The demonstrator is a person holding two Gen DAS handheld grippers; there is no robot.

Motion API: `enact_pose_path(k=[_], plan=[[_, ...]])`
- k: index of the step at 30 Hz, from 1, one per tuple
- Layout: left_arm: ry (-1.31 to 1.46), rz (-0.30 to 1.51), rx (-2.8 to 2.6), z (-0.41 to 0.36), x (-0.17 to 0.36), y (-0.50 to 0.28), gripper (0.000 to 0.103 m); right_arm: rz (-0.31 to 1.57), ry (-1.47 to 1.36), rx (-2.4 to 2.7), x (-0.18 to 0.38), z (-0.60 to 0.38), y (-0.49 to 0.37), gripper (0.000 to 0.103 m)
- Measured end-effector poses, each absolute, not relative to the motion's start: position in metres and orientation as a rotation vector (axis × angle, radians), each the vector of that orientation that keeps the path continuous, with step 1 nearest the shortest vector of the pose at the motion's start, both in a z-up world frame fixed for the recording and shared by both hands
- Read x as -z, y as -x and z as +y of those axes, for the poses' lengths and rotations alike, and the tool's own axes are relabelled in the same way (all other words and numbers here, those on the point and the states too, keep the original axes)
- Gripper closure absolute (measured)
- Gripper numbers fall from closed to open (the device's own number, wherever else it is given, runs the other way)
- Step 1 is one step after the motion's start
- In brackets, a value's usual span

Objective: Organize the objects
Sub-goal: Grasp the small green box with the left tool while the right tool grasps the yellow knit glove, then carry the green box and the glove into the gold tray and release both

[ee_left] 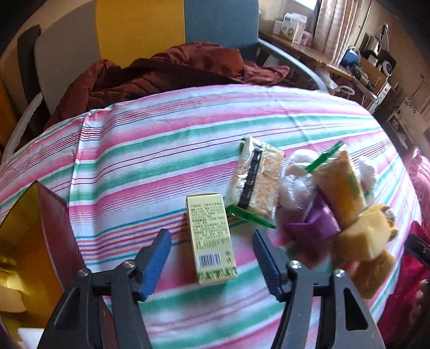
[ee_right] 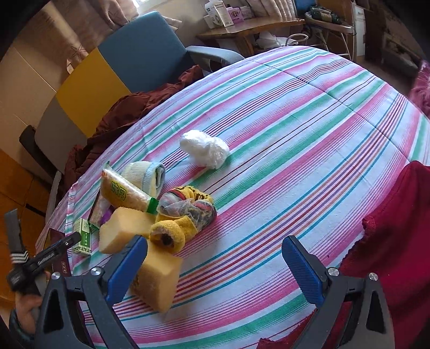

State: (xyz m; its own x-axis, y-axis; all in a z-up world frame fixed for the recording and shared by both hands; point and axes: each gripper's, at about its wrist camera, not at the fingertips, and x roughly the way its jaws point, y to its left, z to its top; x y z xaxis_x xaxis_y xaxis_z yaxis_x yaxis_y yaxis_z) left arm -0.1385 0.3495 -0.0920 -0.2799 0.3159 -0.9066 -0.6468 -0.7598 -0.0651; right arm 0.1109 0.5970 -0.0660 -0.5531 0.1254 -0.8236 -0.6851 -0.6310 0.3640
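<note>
Lived-in home room, not lab or shop. Striped cloth in pink, green, white covers tabletop. Upper left of right wrist view: chair with blue back, yellow panel beside it, dark red jacket heaped on seat. Top of frame: wooden shelf against curtained window, small boxes on it. Upper right of left wrist view: cluttered desk with blue globe, lamp, small appliances.

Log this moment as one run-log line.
left gripper: open, over gold box | right gripper: open, empty | snacks, sponges clustered on striped cloth
</note>
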Motion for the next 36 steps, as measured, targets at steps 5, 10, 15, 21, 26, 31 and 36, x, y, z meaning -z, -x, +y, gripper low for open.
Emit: enact_pose_path(k=[5, 10, 15, 21, 26, 31, 36], plan=[[1.368, 0.464, -2.042, 0.352, 0.108, 0.138, 0.069, 0.954, 1.080, -2.213, 0.068, 0.598, -0.105, 0.008], [1.306, 0.441, -2.037, 0.342, 0.103, 0.126, 0.073, 0.973, 1.111, -2.220, 0.073, 0.599, -0.089, 0.021], [1.286, 0.422, -2.031, 0.334, 0.097, 0.118, 0.073, 0.962, 1.148, -2.220, 0.087, 0.604, -0.065, 0.021], [1.251, 0.342, -2.010, 0.319, 0.079, 0.098, 0.073, 0.881, 1.198, -2.255, 0.095, 0.601, -0.051, 0.054], [1.217, 0.296, -2.000, 0.306, 0.064, 0.075, 0.073, 0.769, 1.129, -2.298, 0.073, 0.596, -0.057, 0.059], [1.178, 0.256, -2.024, 0.288, 0.047, 0.056, 0.073, 0.580, 1.020, -2.344, 0.041, 0.585, -0.063, 0.059], [1.135, 0.220, -2.091, 0.259, 0.029, 0.047, 0.073, 0.487, 0.932, -2.388, 0.017, 0.576, -0.071, 0.059]])
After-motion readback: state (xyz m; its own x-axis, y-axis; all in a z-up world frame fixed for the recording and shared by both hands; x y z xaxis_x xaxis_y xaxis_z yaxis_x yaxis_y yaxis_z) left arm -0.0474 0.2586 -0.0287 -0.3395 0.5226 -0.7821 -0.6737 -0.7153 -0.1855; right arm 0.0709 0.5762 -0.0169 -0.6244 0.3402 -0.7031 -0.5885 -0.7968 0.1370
